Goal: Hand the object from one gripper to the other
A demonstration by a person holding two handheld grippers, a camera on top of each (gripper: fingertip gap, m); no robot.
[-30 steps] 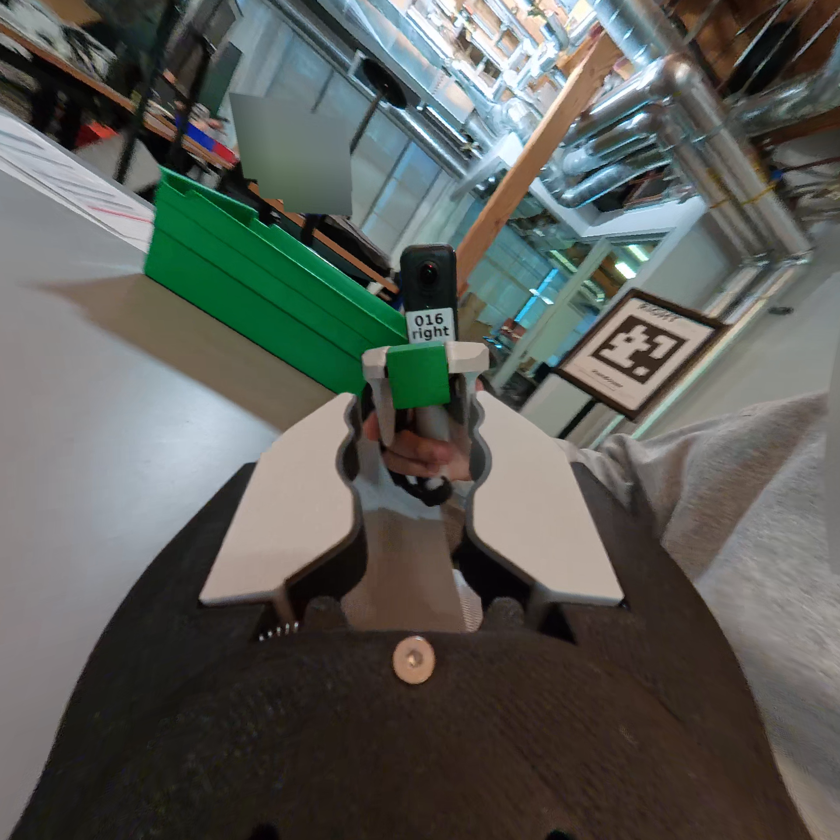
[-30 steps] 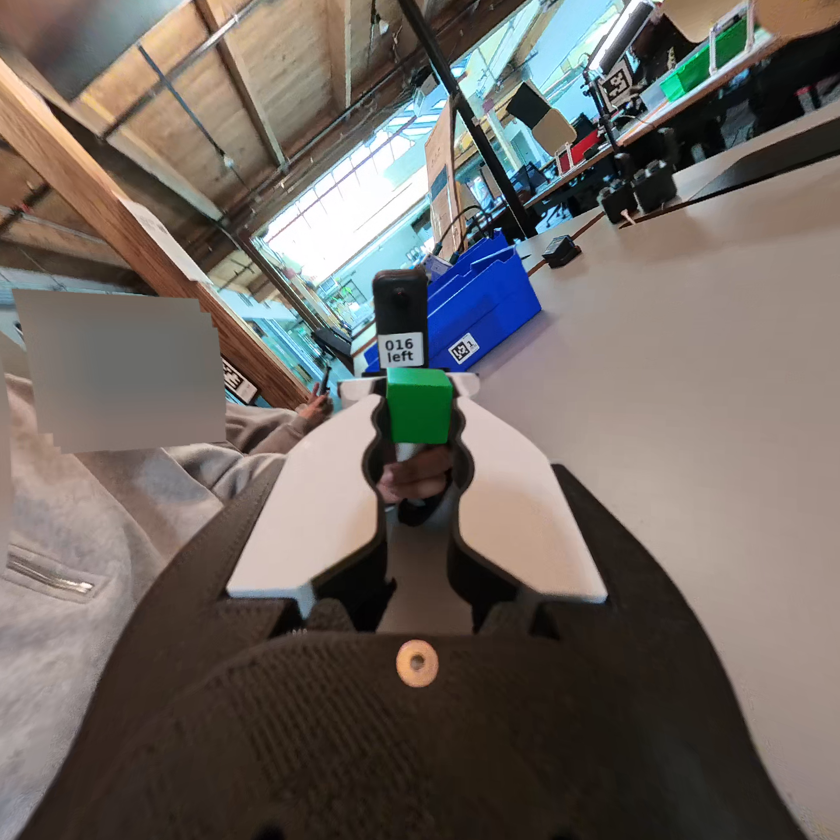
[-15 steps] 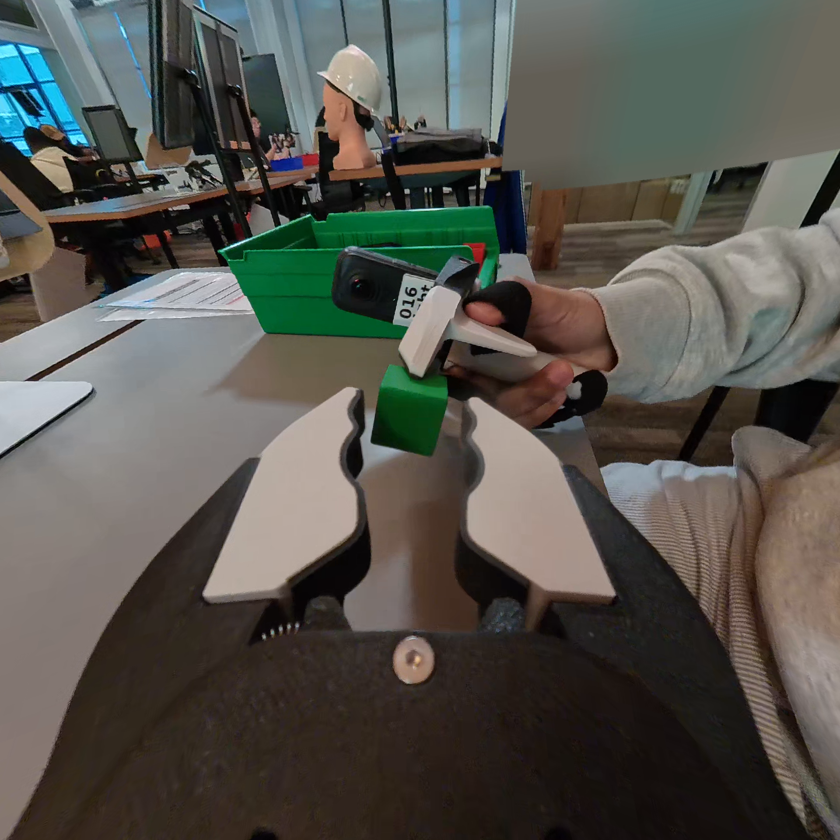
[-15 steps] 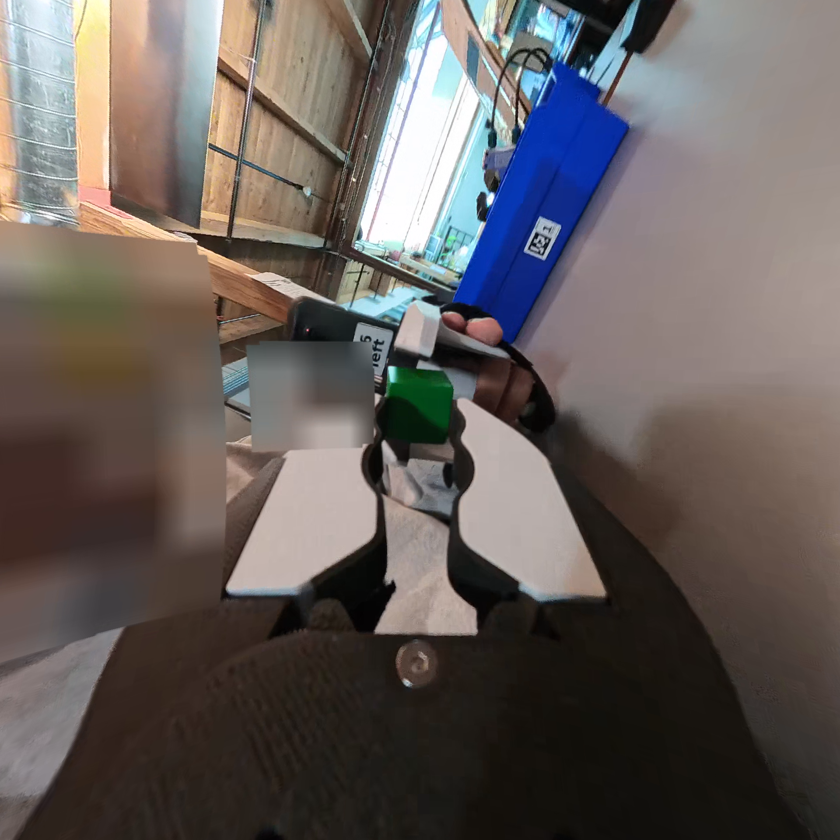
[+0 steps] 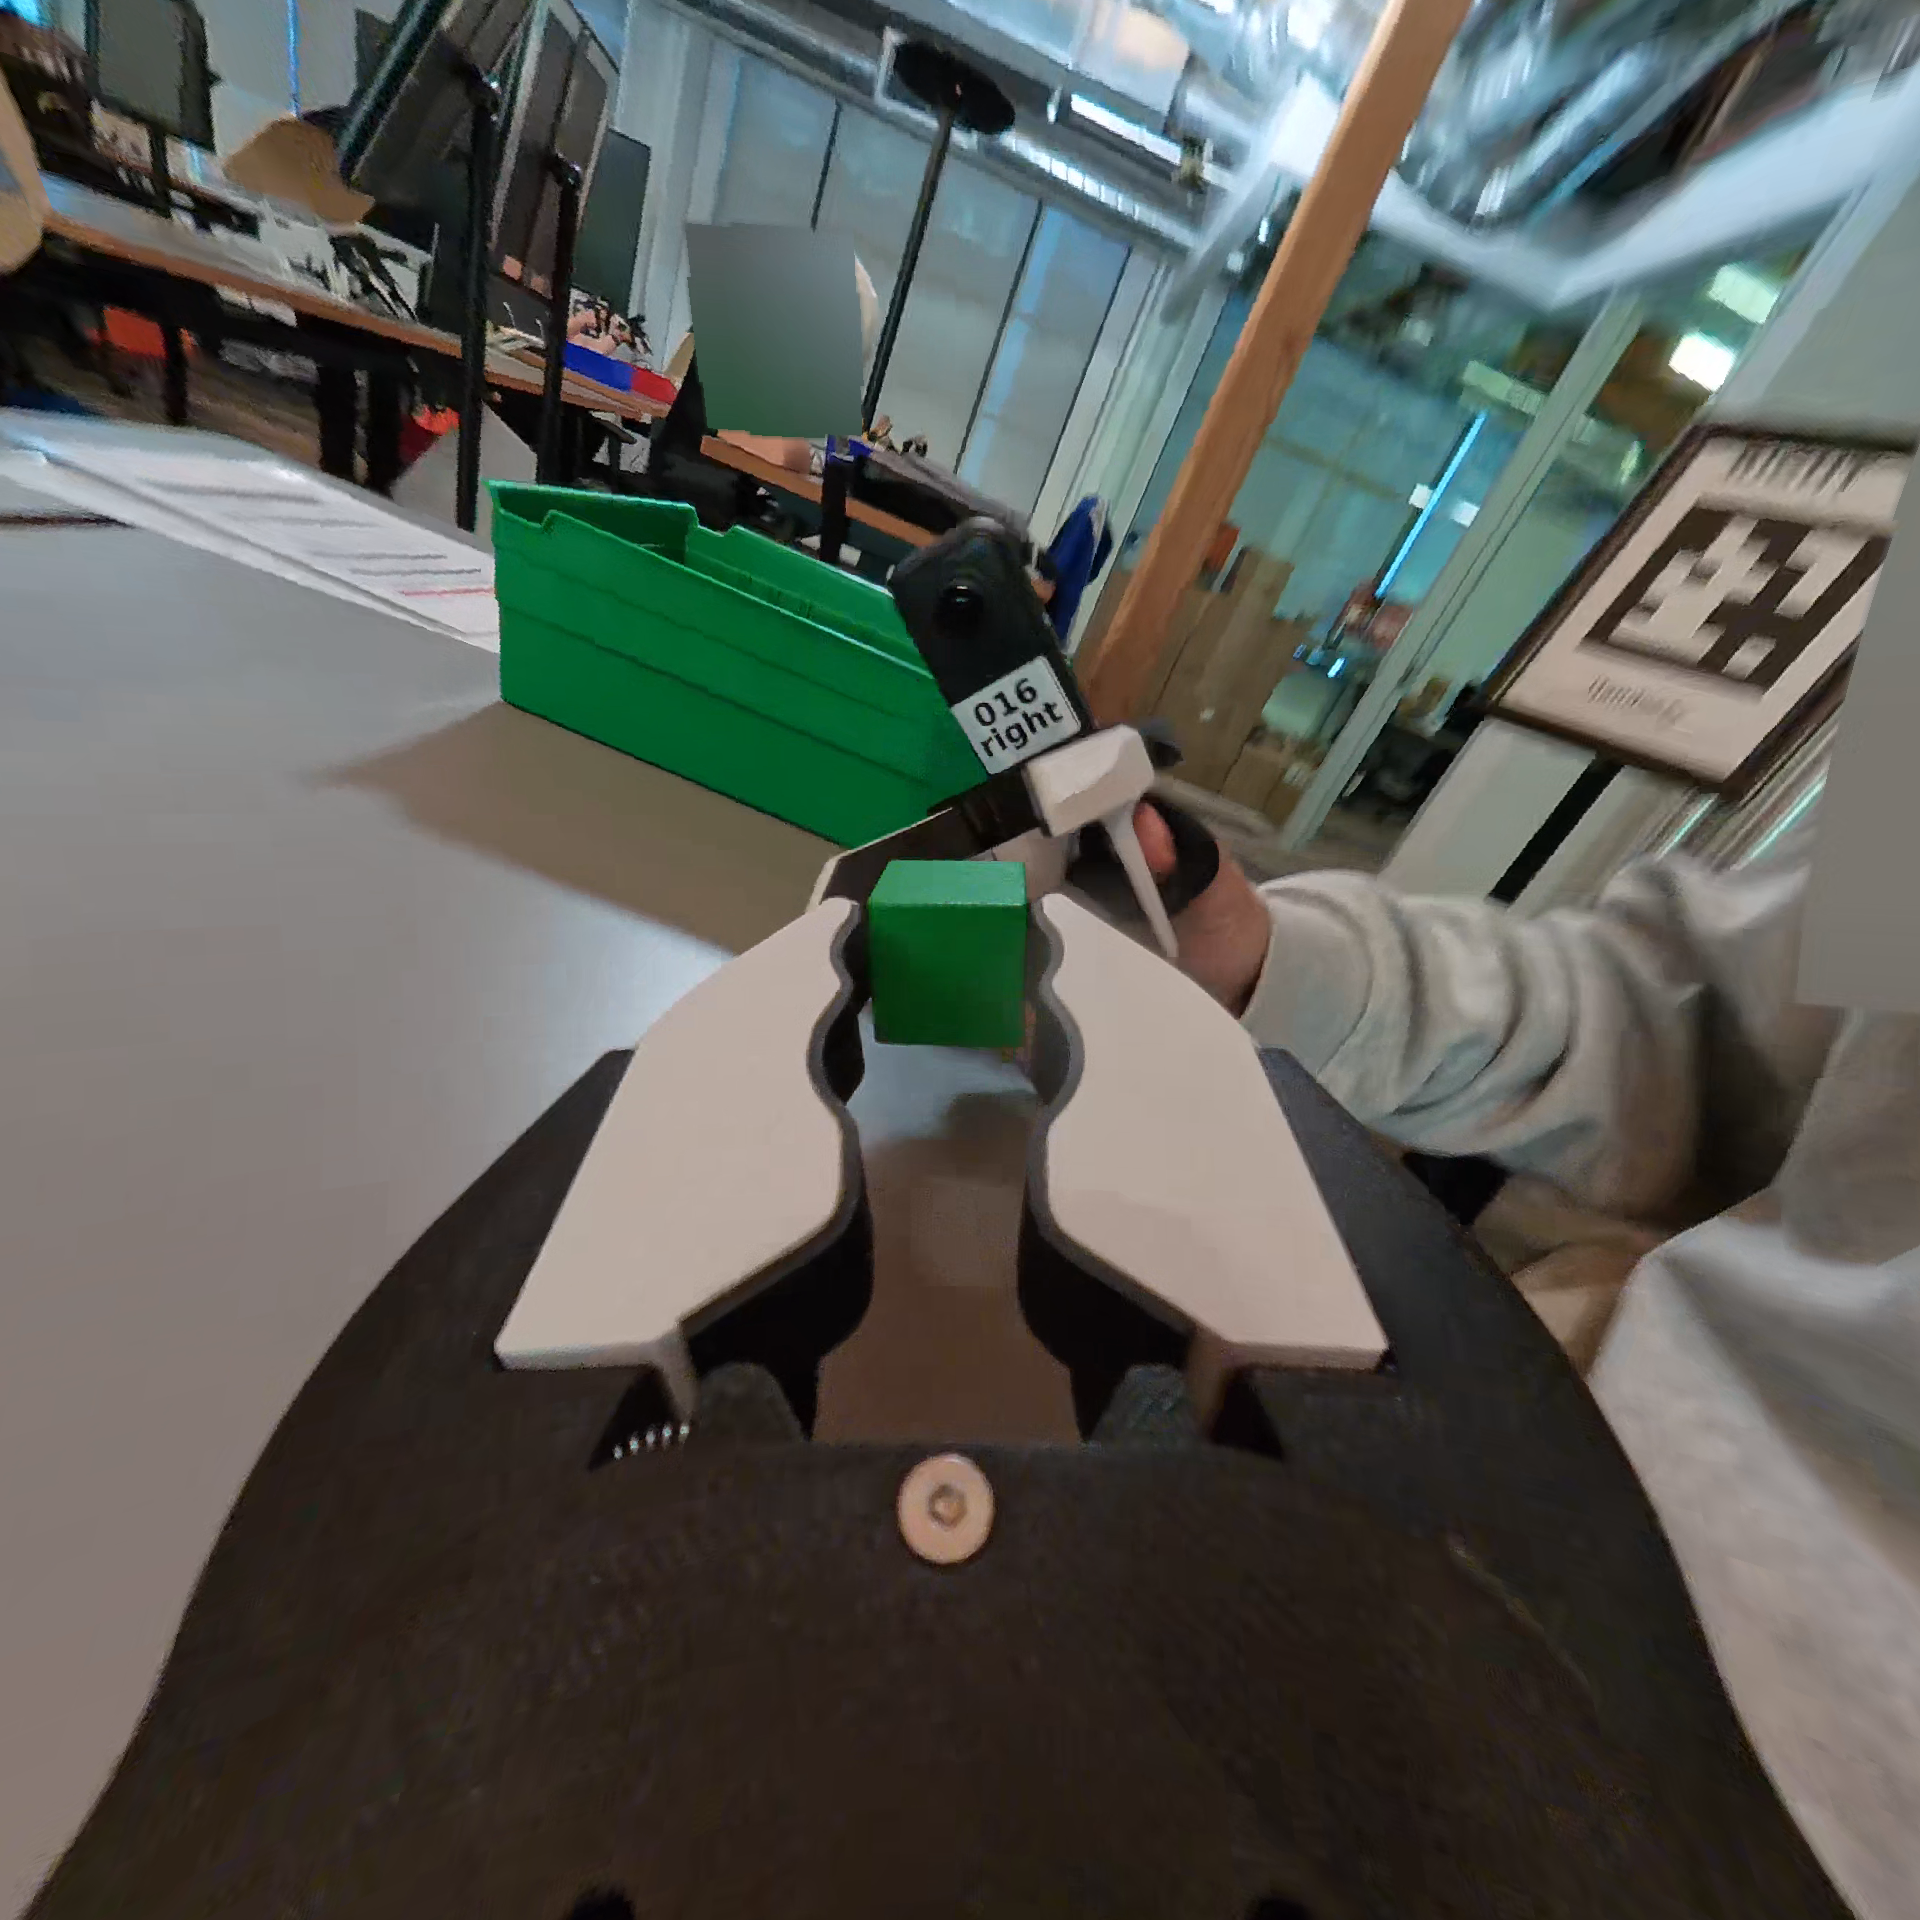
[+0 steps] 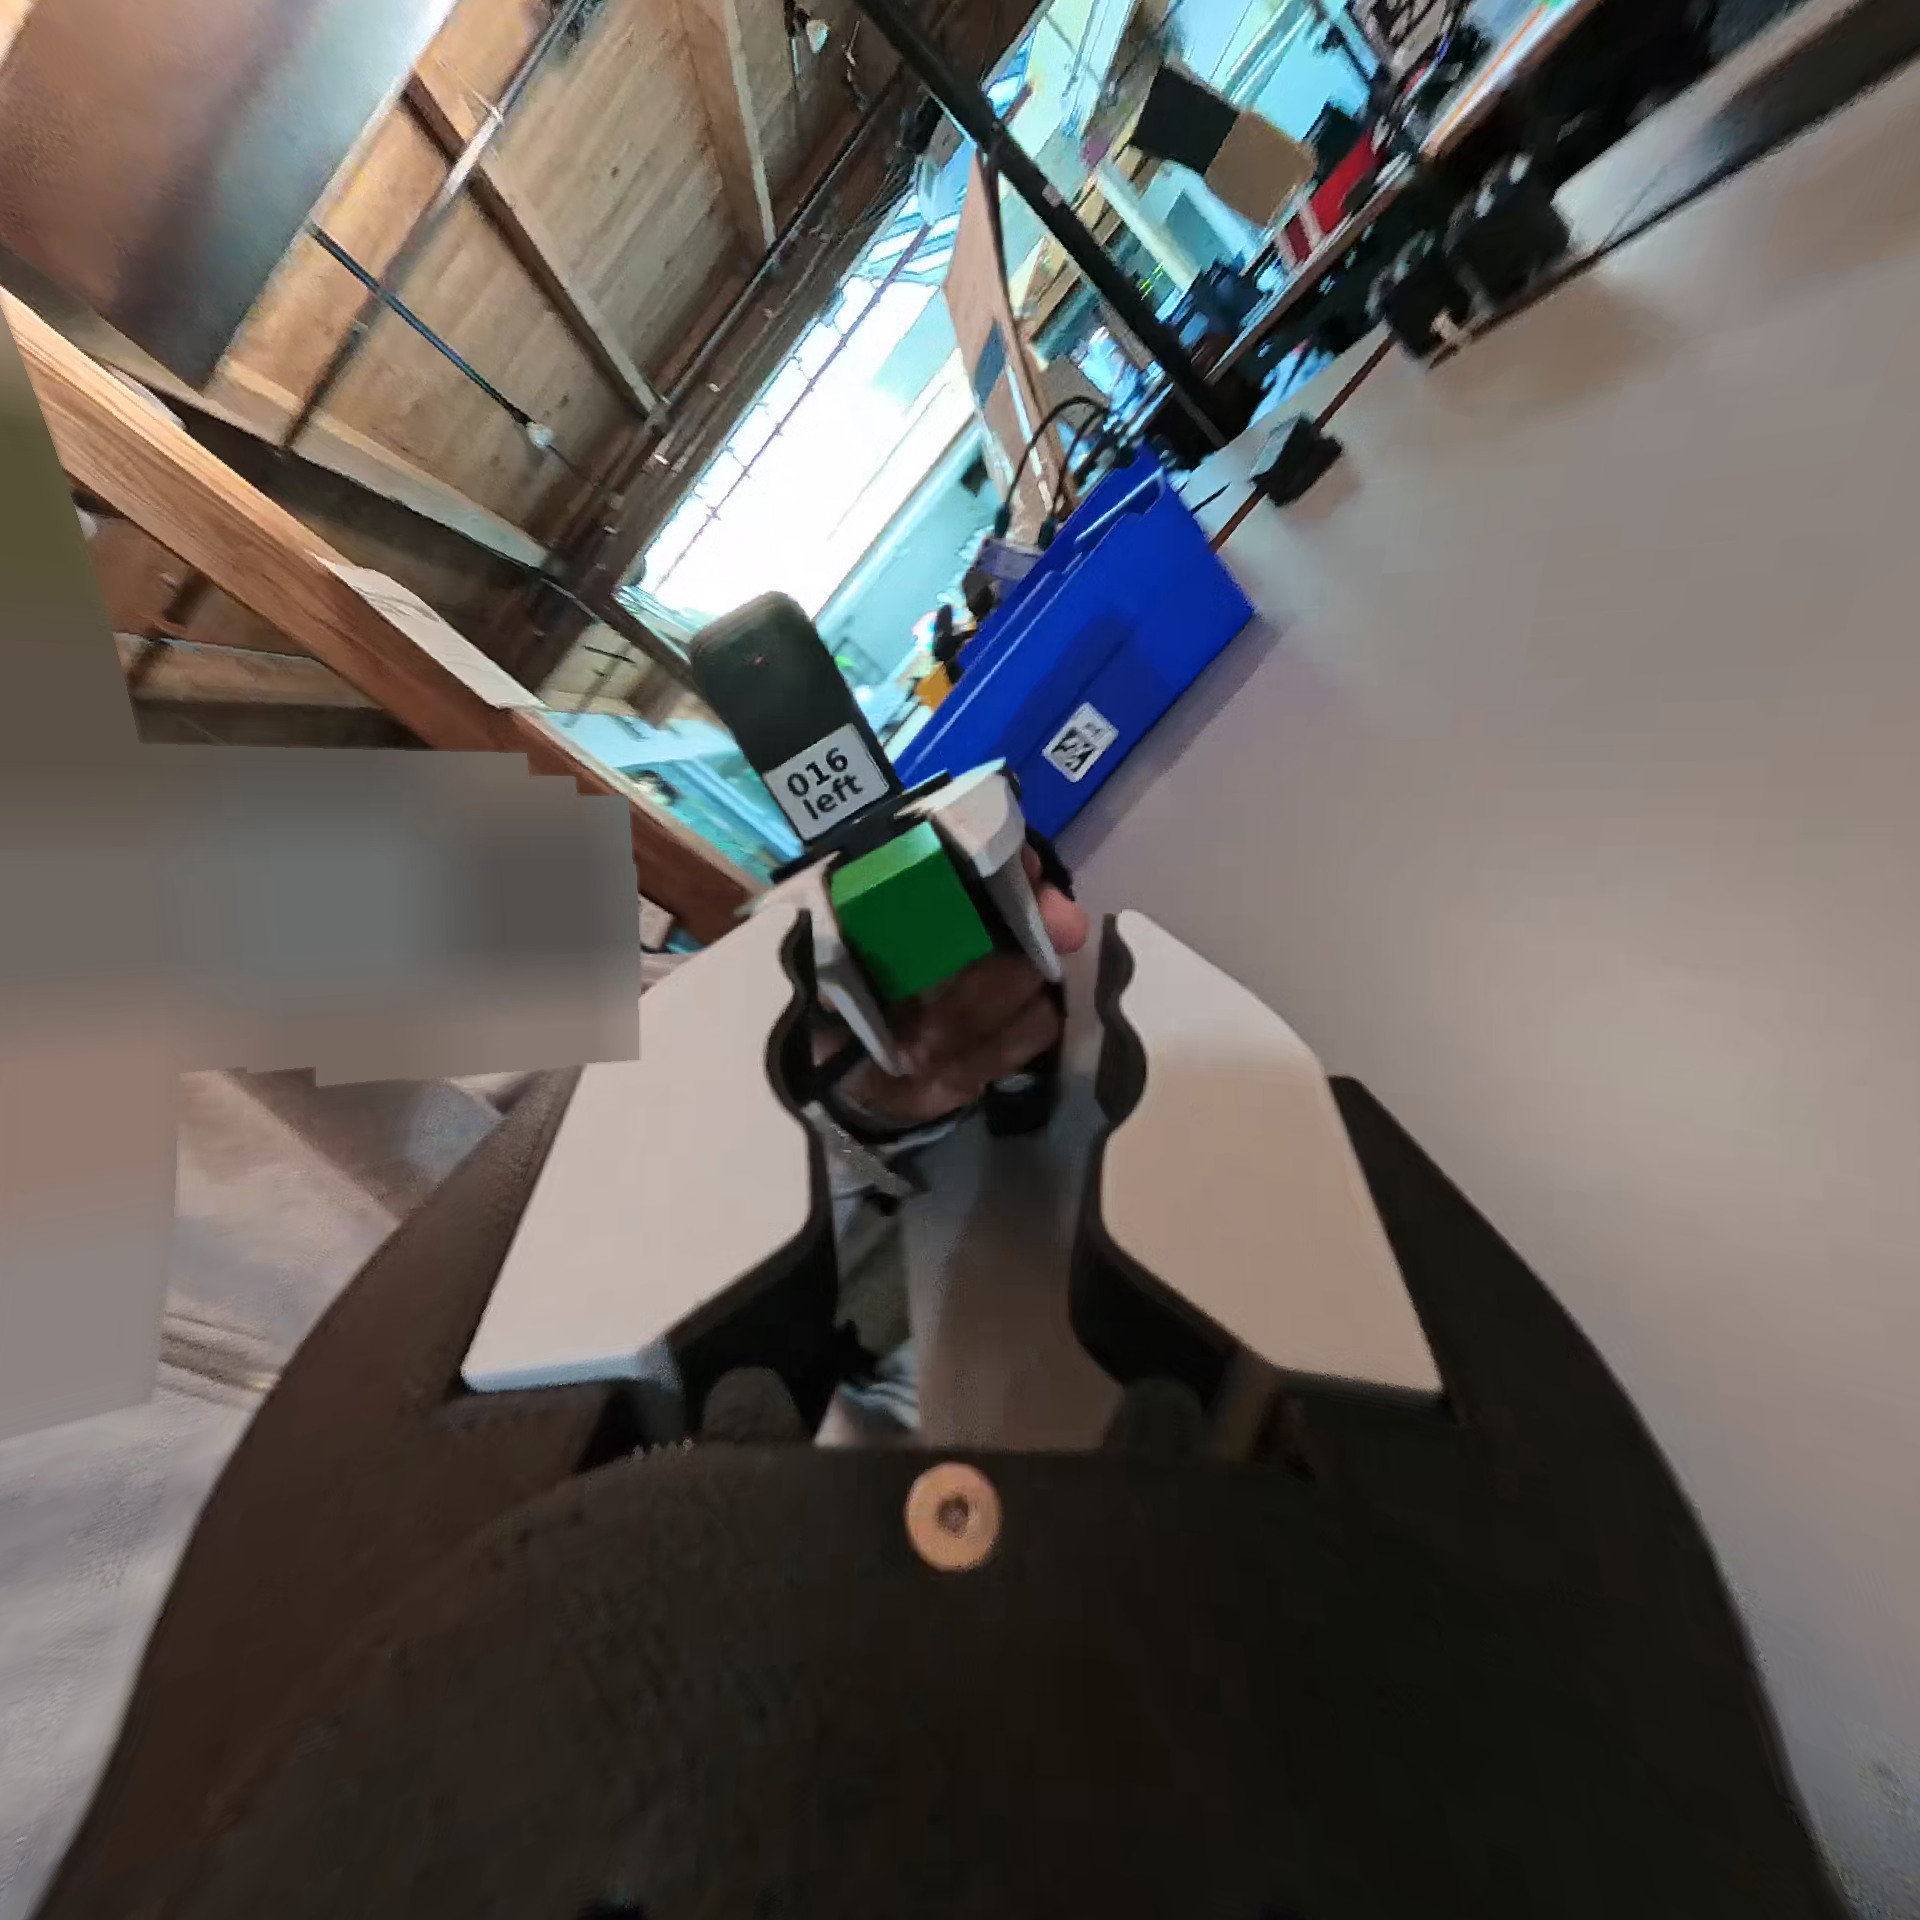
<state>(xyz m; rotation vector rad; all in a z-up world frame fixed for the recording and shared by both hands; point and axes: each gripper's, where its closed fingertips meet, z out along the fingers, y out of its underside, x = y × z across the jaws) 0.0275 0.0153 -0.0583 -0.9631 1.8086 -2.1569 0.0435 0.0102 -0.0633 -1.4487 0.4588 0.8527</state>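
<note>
A green cube [image 5: 948, 966] sits between the fingertips of my left gripper [image 5: 948, 940], which is shut on it and holds it above the grey table [image 5: 260, 935]. In the right wrist view the cube [image 6: 912, 925] shows clamped between the far left gripper's white fingers [image 6: 1023, 904]. My right gripper [image 6: 956, 930] is open, its jaws spread wide on either side of the cube and not touching it. In the left wrist view the right gripper's black camera body [image 5: 977, 623] stands just behind the cube, held by a hand.
A green bin [image 5: 707, 665] stands on the table behind the grippers. A blue bin [image 6: 1091, 665] stands at the far side in the right wrist view. A grey sleeve [image 5: 1507, 1008] reaches in from the right. A framed marker board [image 5: 1725, 603] and a wooden post [image 5: 1268, 343] stand behind.
The cube was in the right gripper with the left gripper open. Now the left gripper has shut on the cube and the right gripper has opened.
</note>
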